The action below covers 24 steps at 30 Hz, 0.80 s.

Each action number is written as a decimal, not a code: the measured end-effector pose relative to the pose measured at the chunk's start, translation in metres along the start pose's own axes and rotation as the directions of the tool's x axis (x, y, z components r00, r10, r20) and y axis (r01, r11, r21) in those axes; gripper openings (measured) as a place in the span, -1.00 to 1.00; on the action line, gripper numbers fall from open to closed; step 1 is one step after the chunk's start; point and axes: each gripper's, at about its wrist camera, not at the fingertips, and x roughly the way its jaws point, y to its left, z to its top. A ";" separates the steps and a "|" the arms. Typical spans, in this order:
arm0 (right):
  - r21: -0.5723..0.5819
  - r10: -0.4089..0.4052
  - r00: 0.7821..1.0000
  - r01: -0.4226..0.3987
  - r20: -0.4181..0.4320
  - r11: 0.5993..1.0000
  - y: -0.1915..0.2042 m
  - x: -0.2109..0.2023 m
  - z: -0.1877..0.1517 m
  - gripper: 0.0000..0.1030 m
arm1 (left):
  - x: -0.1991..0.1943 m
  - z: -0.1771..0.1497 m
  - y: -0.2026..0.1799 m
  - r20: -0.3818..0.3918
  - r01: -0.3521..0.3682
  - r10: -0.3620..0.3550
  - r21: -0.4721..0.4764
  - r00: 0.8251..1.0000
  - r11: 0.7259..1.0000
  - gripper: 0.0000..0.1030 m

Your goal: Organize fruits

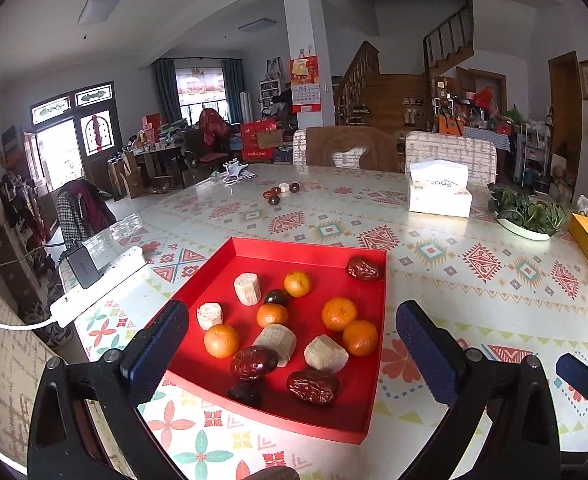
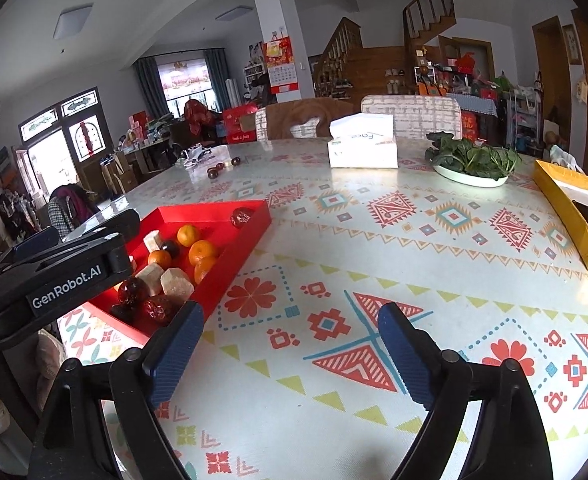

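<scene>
A red tray [image 1: 305, 246] lies on the patterned table and holds several tangerines [image 1: 339, 313], wrinkled red dates [image 1: 312, 386], pale cut chunks [image 1: 247, 289] and a dark round fruit [image 1: 276, 297]. My left gripper [image 1: 292, 320] hovers open over the tray's near half, its blue pads touching nothing. In the right wrist view the same tray [image 2: 246, 236] sits at the left. My right gripper [image 2: 290, 320] stands open and empty over bare tablecloth to the tray's right. A few more dates and one pale piece [image 1: 280, 192] lie far back on the table.
A tissue box [image 1: 439, 196], a white dish of leafy greens [image 1: 527, 216] and a yellow box [image 2: 573, 208] stand at the back right. A white power strip [image 1: 98, 284] with a charger lies at the table's left edge. Chairs stand behind the table.
</scene>
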 end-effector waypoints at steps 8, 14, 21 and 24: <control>-0.011 0.001 1.000 -0.001 -0.018 1.000 0.005 0.004 -0.001 0.80 | 0.005 -0.001 0.004 -0.020 0.010 -0.010 0.000 1.000 1.000 1.00; -0.017 -0.001 1.000 0.001 -0.030 1.000 0.007 0.008 -0.003 0.80 | 0.008 -0.001 0.006 -0.033 0.022 -0.022 -0.003 0.999 1.000 1.00; -0.009 -0.006 0.999 0.005 -0.042 1.000 0.006 0.010 -0.004 0.80 | 0.011 -0.003 0.005 -0.052 0.042 -0.041 0.002 0.998 0.999 1.00; -0.009 -0.008 0.999 0.007 -0.046 1.000 0.006 0.011 -0.005 0.81 | 0.012 -0.004 0.004 -0.059 0.047 -0.046 0.004 0.997 0.999 1.00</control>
